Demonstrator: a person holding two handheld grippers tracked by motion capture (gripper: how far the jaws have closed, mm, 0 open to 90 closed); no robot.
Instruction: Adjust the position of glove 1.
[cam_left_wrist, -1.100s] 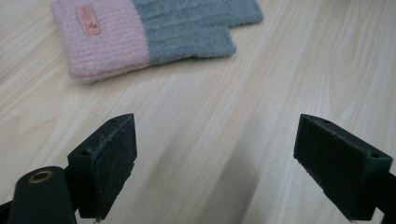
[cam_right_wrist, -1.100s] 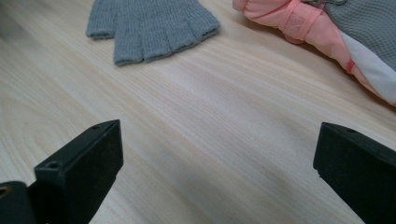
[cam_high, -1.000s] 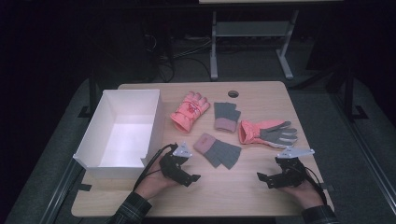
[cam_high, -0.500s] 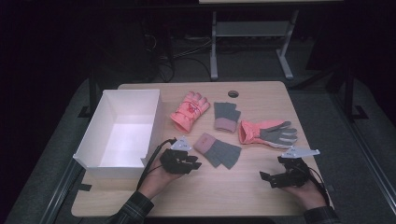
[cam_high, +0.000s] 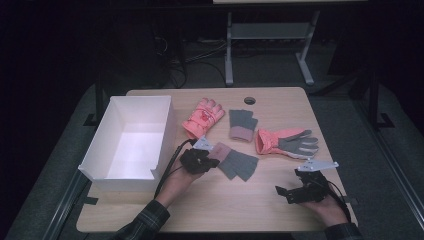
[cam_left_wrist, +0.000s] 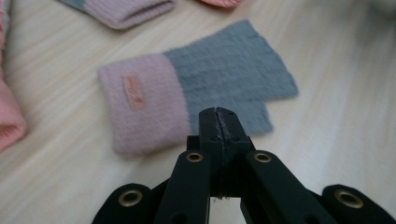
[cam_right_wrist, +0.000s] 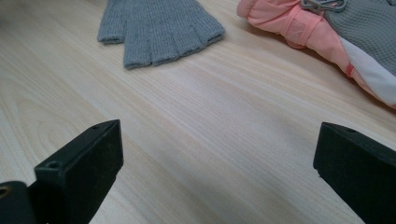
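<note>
Dark room, with a light wooden desk (cam_high: 215, 210) under the high camera and a metal frame standing on the floor beyond its far edge. A white box (cam_high: 131, 137) sits along the desk's left edge. I note four gloves: a pink glove (cam_high: 202, 117) near the far edge beside the box, a grey knit glove (cam_high: 242, 124) just right of it, a pink-and-grey glove (cam_high: 287, 142) toward the right edge, and a grey glove with a pink cuff (cam_left_wrist: 187, 93) lying flat near the middle of the desk.

My left claw (cam_left_wrist: 218, 122) has just been closing; in its own view the two jaws now meet tip to tip with nothing between them, poised over the near side of the pink-cuffed glove where cuff joins grey knit. Whether the tips touch the fabric I cannot tell.

My right claw (cam_right_wrist: 212, 158) rests near the front right corner, jaws standing wide over bare wood, well apart from the gloves ahead of it.
</note>
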